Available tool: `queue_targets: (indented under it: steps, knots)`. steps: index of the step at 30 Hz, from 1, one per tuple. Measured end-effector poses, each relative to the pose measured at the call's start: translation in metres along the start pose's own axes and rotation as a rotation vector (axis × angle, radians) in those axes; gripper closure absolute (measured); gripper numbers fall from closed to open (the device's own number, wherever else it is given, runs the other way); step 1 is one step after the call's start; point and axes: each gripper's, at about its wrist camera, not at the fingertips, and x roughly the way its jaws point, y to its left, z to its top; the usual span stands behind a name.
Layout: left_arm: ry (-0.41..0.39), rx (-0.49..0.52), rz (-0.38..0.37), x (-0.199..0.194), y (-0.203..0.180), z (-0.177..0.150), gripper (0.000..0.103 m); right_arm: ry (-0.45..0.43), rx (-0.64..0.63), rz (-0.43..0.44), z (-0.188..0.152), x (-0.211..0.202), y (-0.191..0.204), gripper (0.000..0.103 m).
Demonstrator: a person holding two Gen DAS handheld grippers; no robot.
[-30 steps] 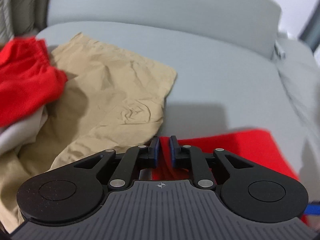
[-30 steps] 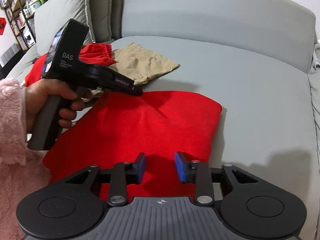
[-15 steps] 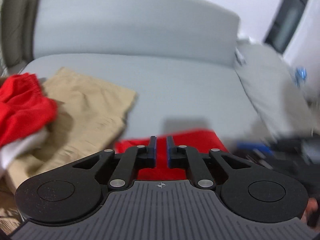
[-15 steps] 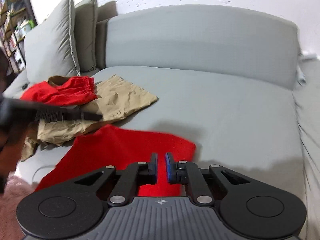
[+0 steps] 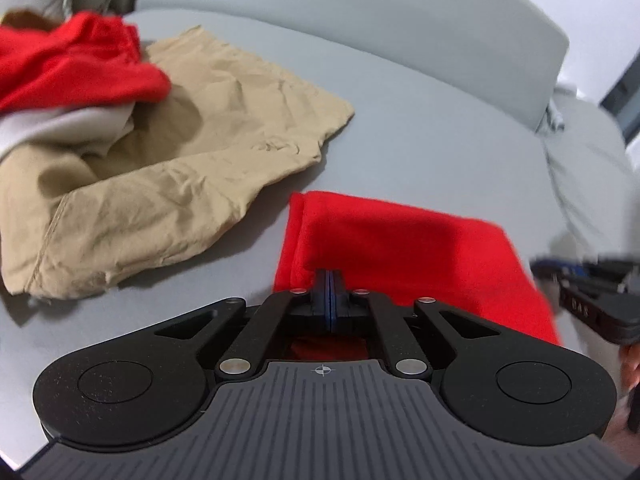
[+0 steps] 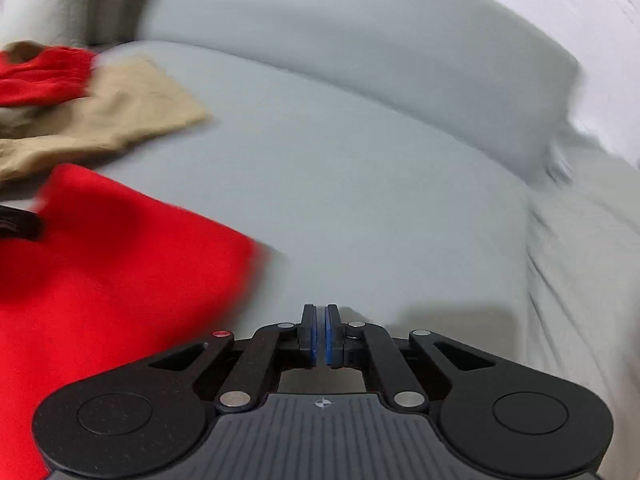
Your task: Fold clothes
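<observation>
A folded red cloth lies flat on the grey sofa seat. My left gripper is shut, its tips over the cloth's near left edge, and no fabric shows between the blue pads. In the right wrist view the same red cloth fills the lower left. My right gripper is shut with nothing in it, over bare seat just right of the cloth's edge. The left gripper's tip shows at that view's left border, on the cloth. This view is motion-blurred.
A crumpled tan garment lies left of the red cloth, with a bunched red garment and a pale one on it. The sofa backrest runs behind. A lighter cushion sits at the right.
Both grippers have closed from partly open. The right one has slid rightwards off the red cloth onto bare seat. The left one has moved to the cloth's left edge.
</observation>
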Motion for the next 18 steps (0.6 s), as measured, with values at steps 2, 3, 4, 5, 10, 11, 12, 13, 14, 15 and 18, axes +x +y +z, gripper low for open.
queue_targets:
  steps: [2,3,4,5,10,11,12,13,14,15,18]
  knots:
    - [-0.028,0.03,-0.022,-0.02,-0.01,0.002,0.096,0.007,0.062,0.054,-0.001,-0.015,-0.009,0.094]
    - [-0.041,0.063,-0.028,-0.031,-0.017,0.002,0.096,-0.011,0.062,0.079,-0.002,-0.024,-0.006,0.092]
    - [-0.045,0.086,-0.025,-0.039,-0.024,-0.001,0.096,-0.037,0.047,0.117,-0.001,-0.036,0.003,0.09]
    - [-0.047,0.107,-0.021,-0.047,-0.03,-0.005,0.095,-0.064,0.028,0.157,-0.001,-0.048,0.013,0.09]
    - [0.028,0.13,0.079,-0.05,-0.045,-0.034,0.095,-0.106,-0.072,0.257,-0.001,-0.061,0.065,0.09]
    - [0.051,0.13,0.1,-0.044,-0.043,-0.039,0.095,-0.102,-0.102,0.262,-0.003,-0.061,0.075,0.09]
    - [0.06,0.119,0.107,-0.038,-0.04,-0.044,0.093,-0.095,-0.128,0.263,-0.005,-0.061,0.083,0.09]
    - [0.058,0.112,0.104,-0.036,-0.038,-0.046,0.093,-0.08,-0.162,0.258,-0.01,-0.058,0.09,0.091]
    - [0.055,0.107,0.097,-0.035,-0.036,-0.048,0.093,-0.072,-0.206,0.236,-0.018,-0.053,0.094,0.094]
    - [0.057,0.099,0.092,-0.036,-0.036,-0.048,0.093,-0.075,-0.235,0.223,-0.022,-0.049,0.093,0.099]
    - [0.066,0.092,0.076,-0.039,-0.033,-0.049,0.093,-0.074,-0.194,0.197,-0.028,-0.053,0.073,0.103]
